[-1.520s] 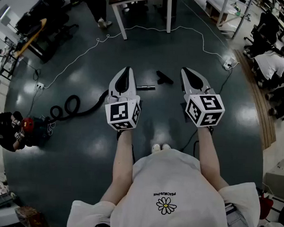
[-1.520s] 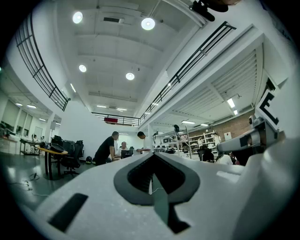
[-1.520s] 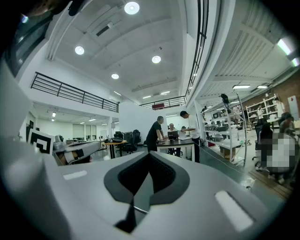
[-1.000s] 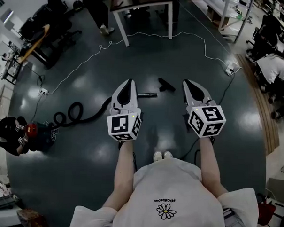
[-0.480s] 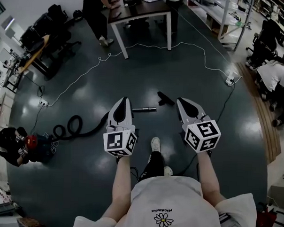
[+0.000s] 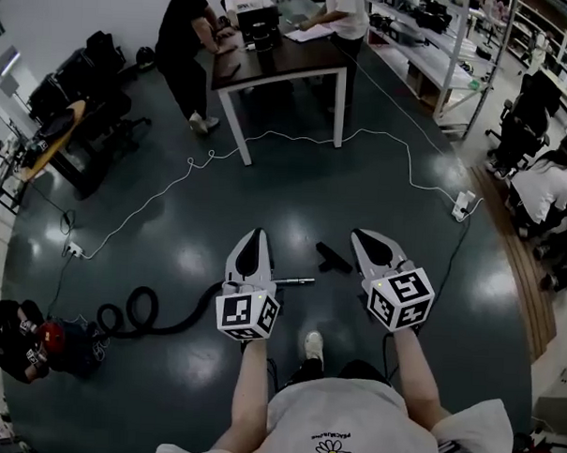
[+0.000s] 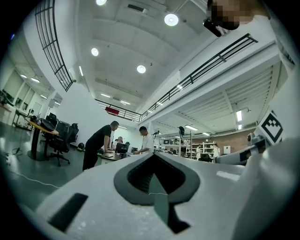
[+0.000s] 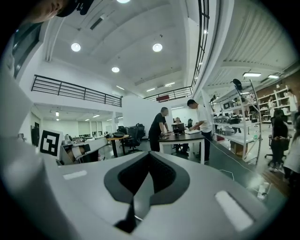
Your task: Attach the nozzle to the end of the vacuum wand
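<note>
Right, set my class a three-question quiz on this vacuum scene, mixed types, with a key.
1. True or false: the nozzle is already fitted on the vacuum wand.
2. The nozzle lies: A) on a table; B) on the floor, apart from the wand; C) on a chair.
3. What do the left tongs and right tongs hold?
Key: 1 false; 2 B; 3 nothing, both are shut and empty.
</note>
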`<state>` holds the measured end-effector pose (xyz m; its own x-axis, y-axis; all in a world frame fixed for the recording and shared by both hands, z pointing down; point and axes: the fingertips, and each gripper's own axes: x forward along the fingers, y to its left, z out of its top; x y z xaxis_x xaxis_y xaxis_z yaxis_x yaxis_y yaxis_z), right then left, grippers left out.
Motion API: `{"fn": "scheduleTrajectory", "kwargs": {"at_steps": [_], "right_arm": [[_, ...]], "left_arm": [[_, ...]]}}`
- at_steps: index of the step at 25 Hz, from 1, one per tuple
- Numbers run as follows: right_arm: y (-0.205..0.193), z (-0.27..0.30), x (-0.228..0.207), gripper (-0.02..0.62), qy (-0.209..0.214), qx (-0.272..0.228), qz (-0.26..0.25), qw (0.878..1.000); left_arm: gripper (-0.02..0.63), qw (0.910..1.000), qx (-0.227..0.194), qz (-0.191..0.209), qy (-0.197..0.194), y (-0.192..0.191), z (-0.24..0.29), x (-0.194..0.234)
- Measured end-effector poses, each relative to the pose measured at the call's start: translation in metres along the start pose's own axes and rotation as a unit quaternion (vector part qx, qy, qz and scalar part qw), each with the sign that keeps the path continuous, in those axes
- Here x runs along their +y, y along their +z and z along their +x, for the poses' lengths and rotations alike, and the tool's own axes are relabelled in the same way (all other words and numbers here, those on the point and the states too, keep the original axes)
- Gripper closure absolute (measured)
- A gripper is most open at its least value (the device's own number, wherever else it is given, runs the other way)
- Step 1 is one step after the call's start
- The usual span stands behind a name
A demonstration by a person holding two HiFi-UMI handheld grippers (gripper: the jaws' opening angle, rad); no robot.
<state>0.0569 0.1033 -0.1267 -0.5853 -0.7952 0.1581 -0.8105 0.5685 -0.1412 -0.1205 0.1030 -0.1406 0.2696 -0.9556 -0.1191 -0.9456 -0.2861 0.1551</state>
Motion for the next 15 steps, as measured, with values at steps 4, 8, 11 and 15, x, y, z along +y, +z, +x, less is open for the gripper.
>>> {"fn": "scheduleTrajectory", "kwargs": {"at_steps": [4,8,11,15], "right_arm": [[0.002,0.048,-0.015,0.589,0.000,0.011,0.012,1.000],[0.010,0.083,-0.038,0.589,-0.002,0.024,0.007,1.000],[0.016,0.100,-0.060,0.589,-0.006,0.028,0.007,1.000],[0.020,0.127,-0.092,0.589,0.011,0.029,0.010,0.999]], "left_arm": [[0.607,1.0000,0.000,-0.003,-0.007,-0.002,0.044,0.030],[0.609,1.0000,-0.001,-0.006,0.004,-0.004,0.077,0.043],[0.608,0.9999,0.001,-0.004,0.013,-0.007,0.098,0.044],[0.607,0.9998,0.015,0.003,0.012,-0.020,0.137,0.042]]}}
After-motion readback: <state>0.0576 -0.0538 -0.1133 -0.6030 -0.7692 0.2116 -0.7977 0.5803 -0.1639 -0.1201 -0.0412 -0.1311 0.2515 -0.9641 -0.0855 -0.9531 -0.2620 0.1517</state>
